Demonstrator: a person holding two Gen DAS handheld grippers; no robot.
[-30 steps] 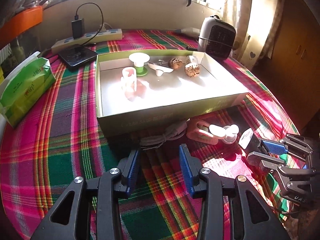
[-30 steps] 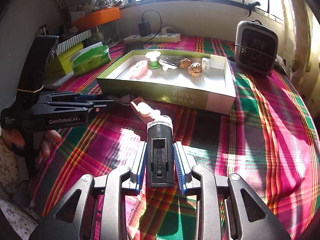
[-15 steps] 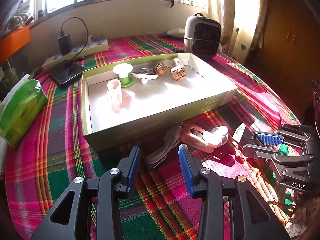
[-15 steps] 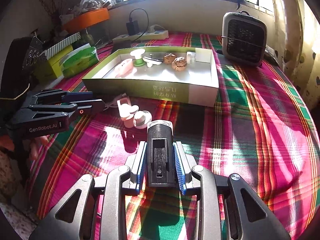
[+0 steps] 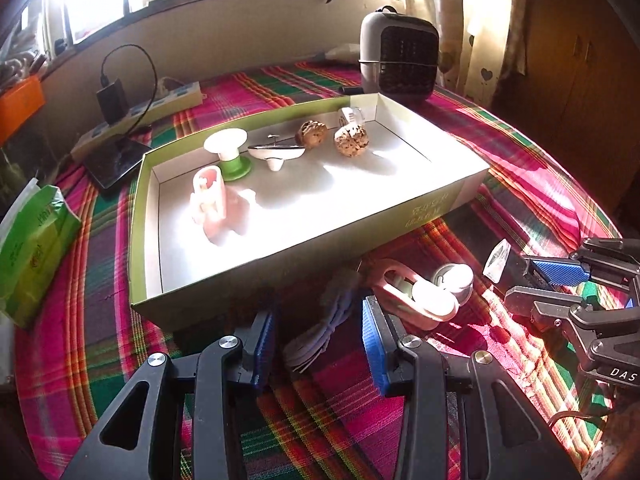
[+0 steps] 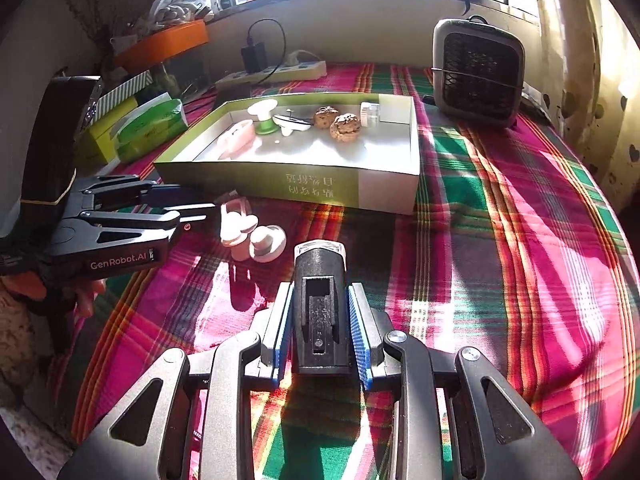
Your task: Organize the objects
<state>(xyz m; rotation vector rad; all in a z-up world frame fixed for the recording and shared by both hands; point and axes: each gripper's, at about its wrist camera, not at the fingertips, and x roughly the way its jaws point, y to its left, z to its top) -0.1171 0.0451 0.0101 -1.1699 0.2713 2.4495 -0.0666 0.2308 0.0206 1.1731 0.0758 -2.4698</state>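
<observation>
Plaid cloth (image 5: 520, 168) in pink, green and yellow covers the table, and a green box (image 5: 348, 240) with a white floor sits open on it. Inside the box lie a pink clip (image 5: 210, 204), a green-based cup (image 5: 230, 156), a white dish (image 5: 276, 154), two walnuts (image 5: 351, 140) and a small jar (image 6: 370, 114). The left gripper (image 5: 318, 332) hovers with its jaws apart over a coiled white cable (image 5: 320, 336) just outside the box's near wall. Beside the cable lies a pink-and-white gadget (image 5: 424, 294), on the cloth. The right gripper (image 6: 320, 332) is clamped on a black device (image 6: 319, 312) with a clear tip, held above the cloth. A heater (image 6: 478, 72) stands behind the box
</observation>
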